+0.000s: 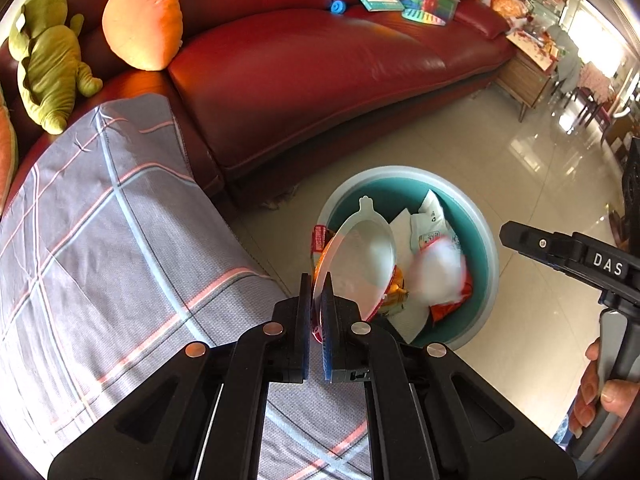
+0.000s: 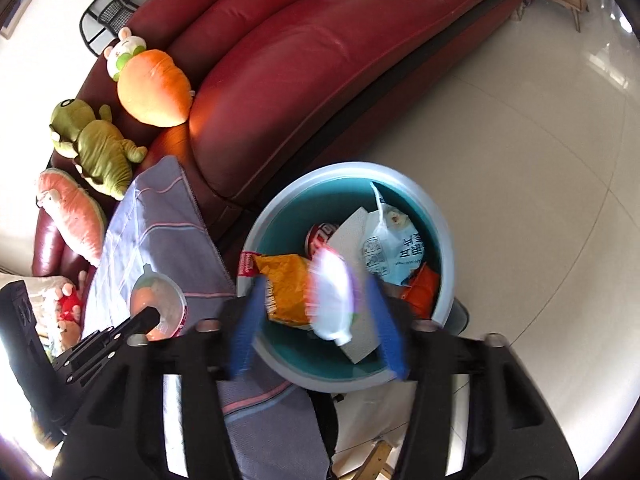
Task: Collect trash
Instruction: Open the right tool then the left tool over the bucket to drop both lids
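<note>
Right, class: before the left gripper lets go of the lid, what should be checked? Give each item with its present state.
1. Left gripper shut on the clear lid: ok.
2. Lid over the bin: cannot tell; in the right view it looks to be over the striped cloth, beside the bin.
3. Right gripper open: ok, fingers spread wide.
4. White packet dropped into the bin: cannot tell; it is blurred, between the fingers and above the bin.
5. Room left in the bin: ok, wrappers lie below the rim.
</note>
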### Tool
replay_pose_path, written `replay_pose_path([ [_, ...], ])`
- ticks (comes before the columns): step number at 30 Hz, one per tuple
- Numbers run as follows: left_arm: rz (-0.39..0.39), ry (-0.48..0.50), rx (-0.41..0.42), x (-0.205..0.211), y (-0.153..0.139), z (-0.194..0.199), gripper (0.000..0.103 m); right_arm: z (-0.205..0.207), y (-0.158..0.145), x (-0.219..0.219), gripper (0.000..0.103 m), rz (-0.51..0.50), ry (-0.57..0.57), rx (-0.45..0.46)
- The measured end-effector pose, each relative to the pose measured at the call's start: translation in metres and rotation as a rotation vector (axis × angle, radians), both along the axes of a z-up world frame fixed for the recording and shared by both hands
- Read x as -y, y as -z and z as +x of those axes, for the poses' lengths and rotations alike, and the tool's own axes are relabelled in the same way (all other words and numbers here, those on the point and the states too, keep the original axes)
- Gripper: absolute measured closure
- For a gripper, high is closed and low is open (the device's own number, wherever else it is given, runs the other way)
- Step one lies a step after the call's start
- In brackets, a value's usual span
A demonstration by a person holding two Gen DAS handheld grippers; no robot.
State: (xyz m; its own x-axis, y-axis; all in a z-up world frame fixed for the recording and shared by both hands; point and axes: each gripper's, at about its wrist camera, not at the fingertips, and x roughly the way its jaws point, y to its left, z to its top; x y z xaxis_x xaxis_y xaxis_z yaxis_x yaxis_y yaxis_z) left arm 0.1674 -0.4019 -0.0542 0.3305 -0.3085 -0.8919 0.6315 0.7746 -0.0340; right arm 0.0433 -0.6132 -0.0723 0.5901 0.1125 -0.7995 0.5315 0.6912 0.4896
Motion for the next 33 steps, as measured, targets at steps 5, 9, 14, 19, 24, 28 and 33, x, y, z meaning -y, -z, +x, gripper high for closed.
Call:
replay_pose_path([
  [5, -0.002, 0.01, -0.026, 0.007, 0.009, 0.003, 0.098, -0.007, -0.001, 0.002, 0.032, -0.039, 0.015, -0.027],
  [9, -0.008, 0.023, -0.042, 0.015, 0.014, 0.004, 0.098, -0.012, -0.003, 0.004, 0.029, -0.071, 0.017, -0.057],
  [14, -0.017, 0.041, -0.063, 0.028, 0.021, 0.003, 0.098, -0.013, -0.002, 0.002, 0.025, -0.104, 0.006, -0.1],
  [19, -0.019, 0.066, -0.08, 0.045, 0.03, 0.001, 0.098, -0.018, 0.0, 0.006, 0.025, -0.111, 0.023, -0.12],
  [24, -0.019, 0.088, -0.098, 0.059, 0.037, -0.001, 0.098, -0.024, 0.002, 0.011, 0.025, -0.111, 0.041, -0.132],
  [28, -0.018, 0.099, -0.115, 0.065, 0.041, -0.002, 0.096, -0.028, 0.003, 0.013, 0.025, -0.124, 0.053, -0.14],
  [33, 0.01, 0.089, -0.073, 0.067, 0.041, -0.007, 0.033, -0.032, 0.005, 0.015, 0.025, -0.115, 0.066, -0.147],
])
